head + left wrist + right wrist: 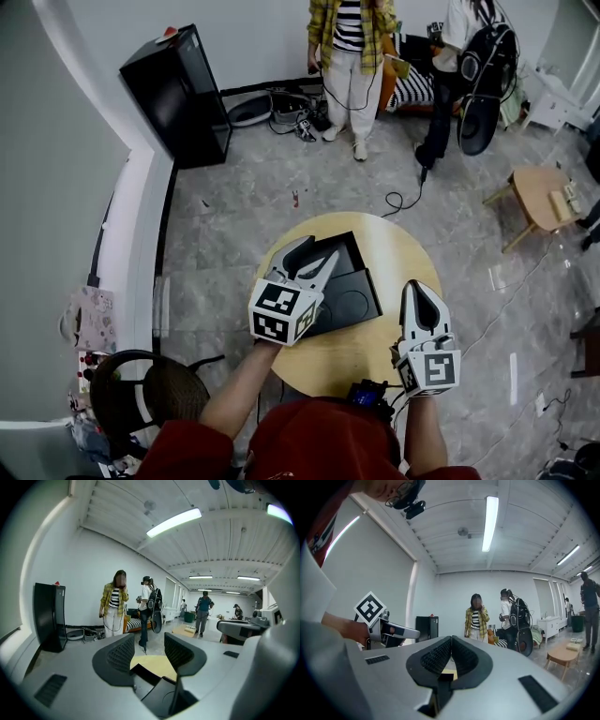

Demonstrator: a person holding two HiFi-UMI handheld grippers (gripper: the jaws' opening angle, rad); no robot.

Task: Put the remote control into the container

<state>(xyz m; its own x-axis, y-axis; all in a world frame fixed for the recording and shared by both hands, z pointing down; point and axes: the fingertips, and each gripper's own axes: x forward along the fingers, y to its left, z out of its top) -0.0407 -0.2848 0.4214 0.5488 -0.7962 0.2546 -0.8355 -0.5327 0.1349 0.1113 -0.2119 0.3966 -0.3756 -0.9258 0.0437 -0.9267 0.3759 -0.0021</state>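
Two red sleeves [234,441] reach in from the bottom of the head view, each arm carrying a gripper over a round wooden table [394,253].

The right gripper [418,289] hangs over the table's near right part, beside the container and apart from it. In the right gripper view its ribbed pads meet along their length with nothing between them, and a small piece of the yellow tabletop shows below.

The left gripper [320,250] sits a little farther in, over the left part of the black container [361,272]. In the left gripper view its jaws stand well apart and hold nothing. Through the gap show the tabletop and, nearer the camera, the container's dark walls and a flat black panel marked with a circle.

The container lies near the middle of the table, turned at an angle to the person. The remote control cannot be made out in any view; whether it lies inside, hidden by the left gripper or lost against the black, cannot be told.

Left of the table, on the grey floor, stands a dark woven chair [141,389]. Farther off, a black cable [403,199] trails across the tiles and a small wooden stool [539,202] stands to the right. Against the far wall are a tall black cabinet [178,94], a person in a yellow plaid shirt [347,56] and a second person carrying a large black bag [483,84].
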